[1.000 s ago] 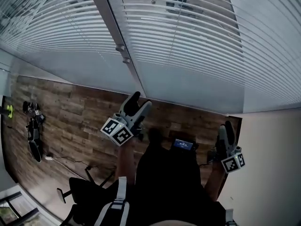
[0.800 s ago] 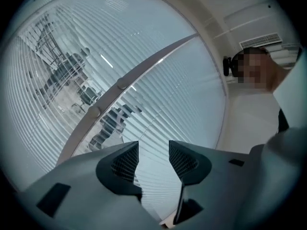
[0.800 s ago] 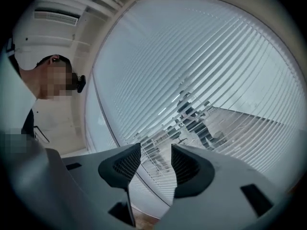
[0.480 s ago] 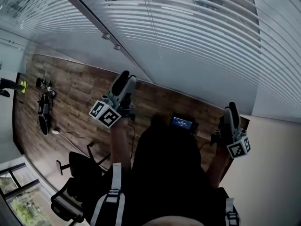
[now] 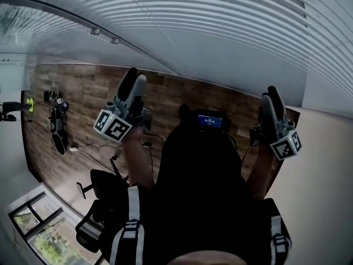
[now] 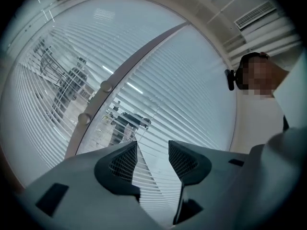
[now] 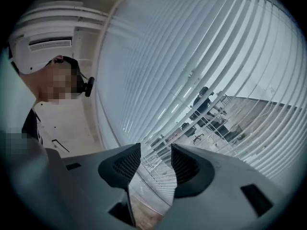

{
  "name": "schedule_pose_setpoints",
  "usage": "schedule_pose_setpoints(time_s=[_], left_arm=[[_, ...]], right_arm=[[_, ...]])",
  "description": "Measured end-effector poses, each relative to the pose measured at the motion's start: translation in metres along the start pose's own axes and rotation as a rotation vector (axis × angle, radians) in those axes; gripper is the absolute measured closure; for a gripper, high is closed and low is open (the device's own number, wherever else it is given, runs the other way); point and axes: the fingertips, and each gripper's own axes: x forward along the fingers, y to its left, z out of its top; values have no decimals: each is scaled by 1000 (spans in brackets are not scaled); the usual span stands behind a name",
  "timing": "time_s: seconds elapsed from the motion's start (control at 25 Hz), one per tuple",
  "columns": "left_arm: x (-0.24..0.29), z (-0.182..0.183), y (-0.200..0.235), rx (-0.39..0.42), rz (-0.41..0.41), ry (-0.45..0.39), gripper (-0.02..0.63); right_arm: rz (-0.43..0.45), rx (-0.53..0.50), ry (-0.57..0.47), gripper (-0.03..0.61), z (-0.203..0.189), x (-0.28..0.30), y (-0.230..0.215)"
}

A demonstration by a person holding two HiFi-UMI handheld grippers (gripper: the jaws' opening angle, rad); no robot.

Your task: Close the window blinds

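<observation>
Got the window blinds [image 5: 220,10] hanging straight ahead, filling the whole top of the head view and covering the glass on both sides of a window frame post [image 6: 139,56] with two little knobs [image 6: 105,86] on it. Can see through between the slats in both gripper views, so not shut yet.

Holding the left gripper [image 5: 134,77] up and aimed at the blinds, short of touching them. Just been closing those jaws in, now sitting partway with a clear gap. Nothing pinched in there, only slats showing through, plus a thin cord [image 6: 149,121] running down the blinds behind the gap.

Same story with the right gripper [image 5: 269,95]: pointed at the blinds, over by the beige wall [image 5: 325,148], jaws apart and gripping nothing. Only slats and a bit of wooden floor [image 5: 83,93] showing through that gap.

Also spotted: an office chair [image 5: 102,186] at the lower left, some dark gear [image 5: 55,128] lying on the floor near the left edge, and a small lit screen [image 5: 209,120] at chest level between the two arms.
</observation>
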Motion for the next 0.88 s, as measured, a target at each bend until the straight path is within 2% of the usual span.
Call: schedule_pose_setpoints(time_s=[0.12, 0.2, 0.48, 0.68, 0.88], left_arm=[[10, 5, 10, -11, -38, -3, 410], [10, 6, 22, -37, -27, -5, 410], [-4, 25, 103, -83, 155, -33, 410], [0, 18, 155, -23, 293, 14, 408], [15, 10, 176, 36, 293, 33, 410]], right_arm=[[-3, -16, 2, 377, 0, 19, 7], [0, -44, 7, 377, 3, 28, 16], [-37, -67, 21, 377, -5, 38, 46], [-73, -73, 41, 377, -21, 32, 47], [-101, -86, 28, 377, -33, 26, 37]])
